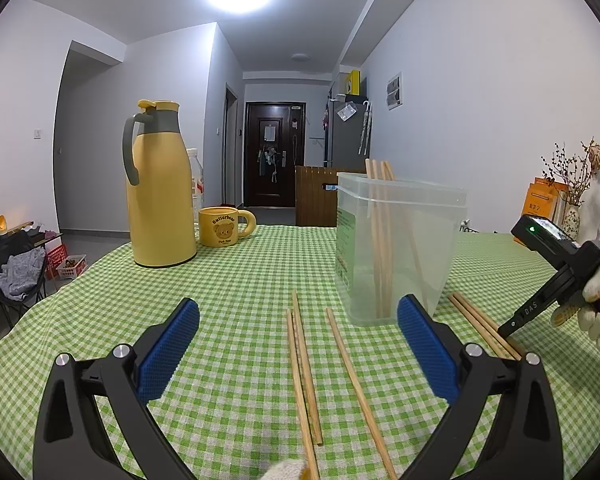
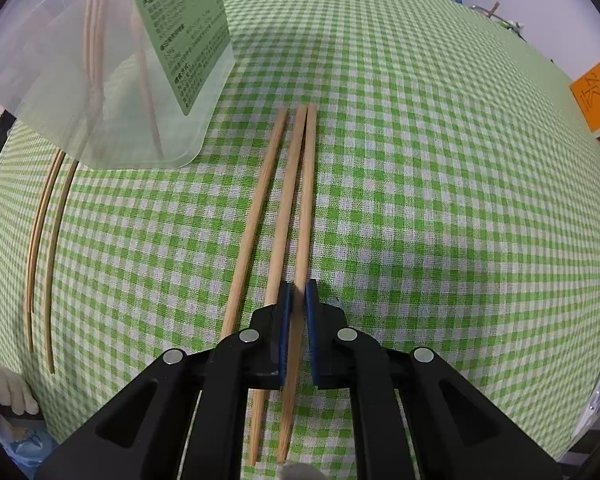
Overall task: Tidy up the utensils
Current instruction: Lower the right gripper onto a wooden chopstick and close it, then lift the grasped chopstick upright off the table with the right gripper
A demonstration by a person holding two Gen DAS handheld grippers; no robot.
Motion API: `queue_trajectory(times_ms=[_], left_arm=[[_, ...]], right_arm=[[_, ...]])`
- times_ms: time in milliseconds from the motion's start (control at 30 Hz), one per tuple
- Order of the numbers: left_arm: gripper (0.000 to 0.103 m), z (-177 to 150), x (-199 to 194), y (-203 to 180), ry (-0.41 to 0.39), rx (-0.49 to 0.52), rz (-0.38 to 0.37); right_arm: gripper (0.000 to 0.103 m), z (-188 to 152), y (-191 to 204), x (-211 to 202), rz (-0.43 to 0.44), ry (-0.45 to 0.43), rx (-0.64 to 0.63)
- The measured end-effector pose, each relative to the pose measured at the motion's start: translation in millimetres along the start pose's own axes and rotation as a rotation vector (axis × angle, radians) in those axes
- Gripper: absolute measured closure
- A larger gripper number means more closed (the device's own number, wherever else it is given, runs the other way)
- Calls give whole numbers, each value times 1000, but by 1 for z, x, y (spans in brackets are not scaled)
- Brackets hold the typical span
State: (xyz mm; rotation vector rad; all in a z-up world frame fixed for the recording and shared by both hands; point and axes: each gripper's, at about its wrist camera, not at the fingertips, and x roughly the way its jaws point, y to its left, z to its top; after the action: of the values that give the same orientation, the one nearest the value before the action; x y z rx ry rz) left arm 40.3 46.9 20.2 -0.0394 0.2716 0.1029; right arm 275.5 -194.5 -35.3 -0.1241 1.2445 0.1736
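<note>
The step in hand seemed to be the pickup of one chopstick from the green checked tablecloth [image 2: 440, 200], and to do it well the right gripper [image 2: 296, 300] needed to take only the rightmost chopstick [image 2: 308, 200] and lift it straight, so that its two neighbours [image 2: 260, 208], which lay just beside it, were not dragged along. Its blue pads [image 2: 311, 320] stood narrow around this stick; whether they already pressed it I cannot tell. The clear plastic container [image 2: 112, 92], with some chopsticks standing inside, was near, to the upper left. The left gripper [image 1: 298, 344] hung wide apart and held nothing, above three more chopsticks [image 1: 304, 376] on the cloth.
</note>
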Motion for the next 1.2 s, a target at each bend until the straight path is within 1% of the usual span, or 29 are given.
queue_trajectory(times_ms=[167,367,1000,1200], left_arm=[[7,0,0,0,-1,-1,-2],[7,1,-1,0,-3,-2,-9],[7,1,-2,0,-6,-3,-13],[7,0,-1,-1,-8,1,-15]], right_arm=[[95,7,2,0,-11,15,-10],[96,5,5,0,-32,5,-6],[97,-4,3,-4,-17,-33,27],[97,-8,-5,-5,-10,-61,45]])
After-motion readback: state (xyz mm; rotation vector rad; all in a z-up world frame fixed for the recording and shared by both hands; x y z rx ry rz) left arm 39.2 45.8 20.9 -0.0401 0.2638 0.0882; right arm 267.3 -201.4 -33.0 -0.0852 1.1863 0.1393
